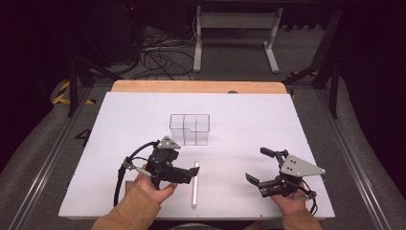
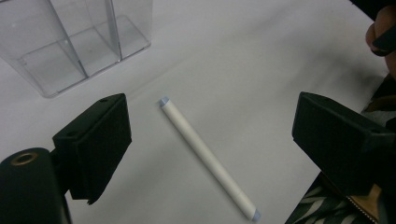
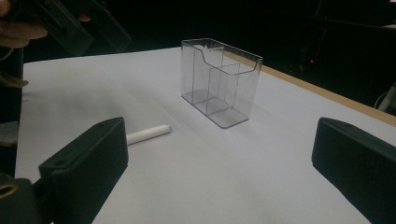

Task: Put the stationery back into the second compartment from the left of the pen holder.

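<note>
A white pen (image 1: pixel 195 184) lies on the white table (image 1: pixel 143 110), near the front edge. In the left gripper view the pen (image 2: pixel 208 158) runs slantwise on the table between my two black jaws, and neither pad touches it. My left gripper (image 2: pixel 212 117) is open; in the high view the left gripper (image 1: pixel 187 173) hovers just left of the pen. A clear plastic organizer (image 1: pixel 189 129) with compartments stands upright behind the pen. My right gripper (image 1: pixel 257 166) is open and holds nothing, off to the right of the pen.
The right gripper view looks across the table at the organizer (image 3: pixel 219 81) and one end of the pen (image 3: pixel 147 134), with the right gripper (image 3: pixel 222 144) wide open. A wooden strip (image 1: pixel 198 86) borders the table's far edge. Cables and a stand lie on the floor beyond.
</note>
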`<state>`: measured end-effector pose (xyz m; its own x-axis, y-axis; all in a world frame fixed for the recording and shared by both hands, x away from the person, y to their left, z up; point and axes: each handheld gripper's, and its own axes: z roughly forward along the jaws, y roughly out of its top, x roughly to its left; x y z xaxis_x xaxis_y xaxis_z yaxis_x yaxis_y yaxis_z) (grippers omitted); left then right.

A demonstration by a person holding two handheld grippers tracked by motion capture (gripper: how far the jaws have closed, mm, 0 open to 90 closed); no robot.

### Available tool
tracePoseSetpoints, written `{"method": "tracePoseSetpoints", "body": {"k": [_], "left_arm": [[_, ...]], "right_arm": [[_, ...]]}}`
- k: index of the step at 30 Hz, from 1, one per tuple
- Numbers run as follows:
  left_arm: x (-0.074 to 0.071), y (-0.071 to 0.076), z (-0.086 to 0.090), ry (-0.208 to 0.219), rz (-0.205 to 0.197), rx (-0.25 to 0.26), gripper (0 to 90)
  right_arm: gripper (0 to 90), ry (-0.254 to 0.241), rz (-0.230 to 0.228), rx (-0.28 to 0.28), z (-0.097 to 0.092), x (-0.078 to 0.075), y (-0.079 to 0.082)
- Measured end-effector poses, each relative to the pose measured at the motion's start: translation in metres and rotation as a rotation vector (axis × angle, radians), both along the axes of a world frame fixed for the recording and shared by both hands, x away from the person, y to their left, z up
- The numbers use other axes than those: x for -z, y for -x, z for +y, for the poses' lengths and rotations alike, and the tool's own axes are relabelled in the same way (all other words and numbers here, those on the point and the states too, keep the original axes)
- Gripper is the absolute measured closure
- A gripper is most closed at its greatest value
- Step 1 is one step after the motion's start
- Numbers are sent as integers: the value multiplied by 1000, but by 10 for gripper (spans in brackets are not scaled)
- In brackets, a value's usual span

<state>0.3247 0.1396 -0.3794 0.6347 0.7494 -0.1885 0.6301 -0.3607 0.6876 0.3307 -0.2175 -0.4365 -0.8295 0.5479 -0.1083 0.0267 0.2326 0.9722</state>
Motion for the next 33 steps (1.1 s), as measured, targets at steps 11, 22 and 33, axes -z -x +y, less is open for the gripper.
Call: {"method": "tracePoseSetpoints", "body": {"k": [11, 22, 33], "left_arm": [[0, -1, -8, -37, 28, -42, 152], [3, -10, -14, -95, 134, -34, 251], [17, -24, -24, -129, 283, -29, 292]], "right_arm": [[42, -4, -1, -10, 1, 0, -1], [42, 0, 3, -13, 1, 0, 0], [42, -7, 2, -13, 2, -1, 1]]}}
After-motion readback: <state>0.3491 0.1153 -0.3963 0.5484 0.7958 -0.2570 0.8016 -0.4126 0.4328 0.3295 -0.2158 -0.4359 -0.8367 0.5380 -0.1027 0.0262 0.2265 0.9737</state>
